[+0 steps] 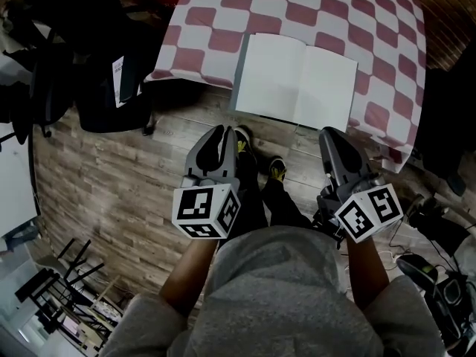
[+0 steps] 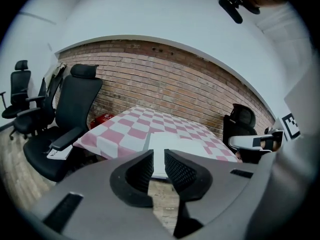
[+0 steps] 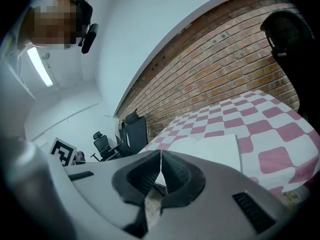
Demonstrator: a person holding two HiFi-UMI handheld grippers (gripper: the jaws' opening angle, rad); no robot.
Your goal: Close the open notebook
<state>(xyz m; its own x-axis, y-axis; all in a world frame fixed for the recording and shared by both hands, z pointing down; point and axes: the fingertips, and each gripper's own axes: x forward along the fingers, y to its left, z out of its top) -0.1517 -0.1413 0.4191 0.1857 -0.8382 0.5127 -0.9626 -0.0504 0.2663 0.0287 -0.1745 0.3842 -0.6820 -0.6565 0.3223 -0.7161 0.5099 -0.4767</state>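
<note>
Nearest, the left gripper (image 1: 221, 135) hangs over the wooden floor (image 1: 111, 177), its jaws a narrow gap apart and empty. The right gripper (image 1: 328, 134) has its jaws meeting at the tips. Beyond them the open notebook (image 1: 297, 80) lies flat at the near edge of the red-checked table (image 1: 387, 65). On the left, a black office chair (image 1: 97, 88) carries a printed sheet (image 1: 125, 79), too small to read. A brick wall (image 2: 165, 79) stands farthest.

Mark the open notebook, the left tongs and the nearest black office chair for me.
open notebook (image 1: 296, 82), head view, centre of the white pages.
left tongs (image 2: 159, 160), left gripper view, gap between the tips.
black office chair (image 2: 77, 104), left gripper view, backrest.
</note>
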